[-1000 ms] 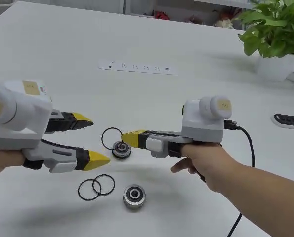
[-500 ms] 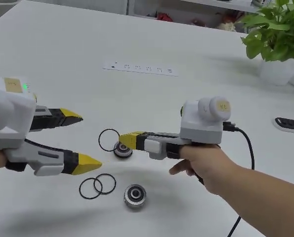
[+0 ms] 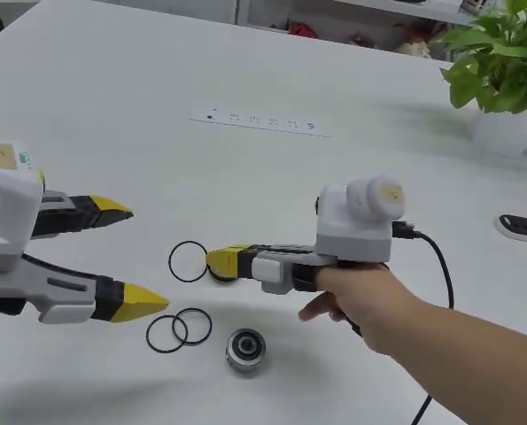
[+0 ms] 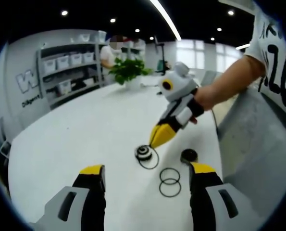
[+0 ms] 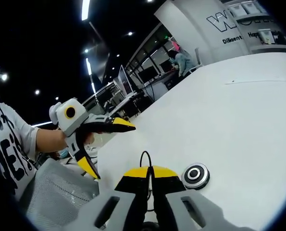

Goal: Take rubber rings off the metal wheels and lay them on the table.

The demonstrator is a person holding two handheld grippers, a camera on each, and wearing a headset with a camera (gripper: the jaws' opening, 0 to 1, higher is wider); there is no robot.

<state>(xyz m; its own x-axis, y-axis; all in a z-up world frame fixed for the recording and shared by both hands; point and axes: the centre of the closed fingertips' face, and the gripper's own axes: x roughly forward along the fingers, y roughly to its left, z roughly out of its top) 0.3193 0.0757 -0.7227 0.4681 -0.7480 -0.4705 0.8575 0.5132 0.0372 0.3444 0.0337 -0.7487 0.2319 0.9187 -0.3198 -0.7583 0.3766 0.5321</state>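
Observation:
My right gripper is shut on a black rubber ring, which sticks out left of its yellow tips. In the right gripper view the ring loops up from the shut jaws, and a metal wheel lies just to their right. In the left gripper view that wheel sits under the right gripper. A second wheel lies nearer me. Two loose rings overlap flat on the table. My left gripper hovers open at the left, holding nothing.
A white power strip lies across the far middle of the white table. A potted plant stands at the back right, with a black power strip and the right gripper's cable near it.
The right gripper has drawn the ring leftward off the wheel, and its tips now cover the wheel in the head view. The left gripper has drifted left and lower.

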